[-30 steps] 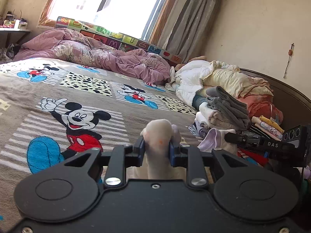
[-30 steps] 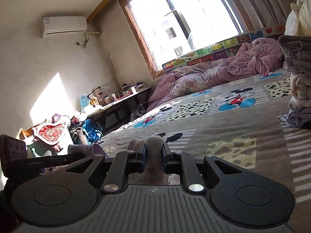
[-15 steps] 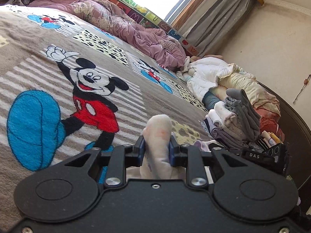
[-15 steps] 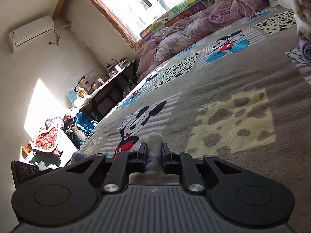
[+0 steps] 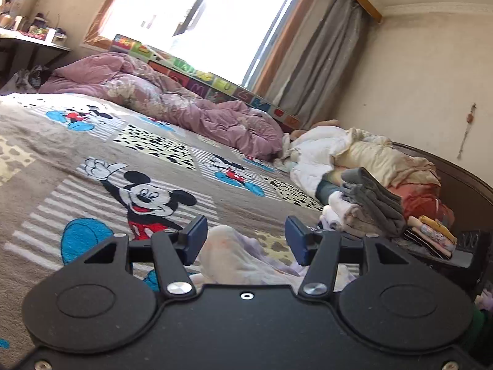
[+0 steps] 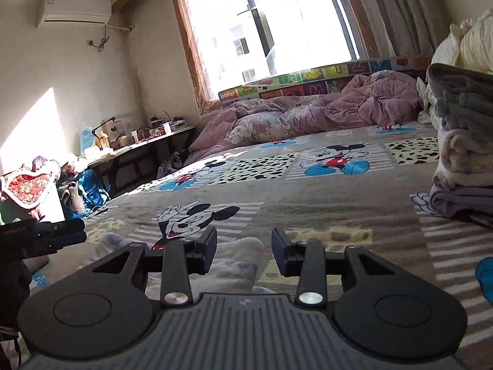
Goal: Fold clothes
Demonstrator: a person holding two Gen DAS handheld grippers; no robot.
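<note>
Both claws stand wide apart right now, nothing between the pads. Low centre of the left wrist view, the left gripper (image 5: 243, 237) hangs just over a pale, soft garment (image 5: 234, 256) lying rumpled on the Mickey Mouse blanket (image 5: 92, 166). Same story in the right wrist view: the right gripper (image 6: 243, 246) is spread above the white cloth (image 6: 237, 262), which sits low centre in the frame, and the other tool pokes in at the lower left edge.

My read: the garment is down on the bed and the next fold needs a fresh grip. To do it well, each claw should drop onto a distinct edge or corner, not the bunched middle, and pinch only one layer pair so the blanket's pile isn't caught too. That cloth looks thin and floppy, so I'd judge both sides should lift together and level, or it will sag and twist.

At the right edge of both views waits the folded stack (image 5: 366, 206), greys and creams, near but apart from the garment. Keep the swing clear of it. Whether the garment is already halved, I can't tell; the tool bodies hide its near part.
</note>
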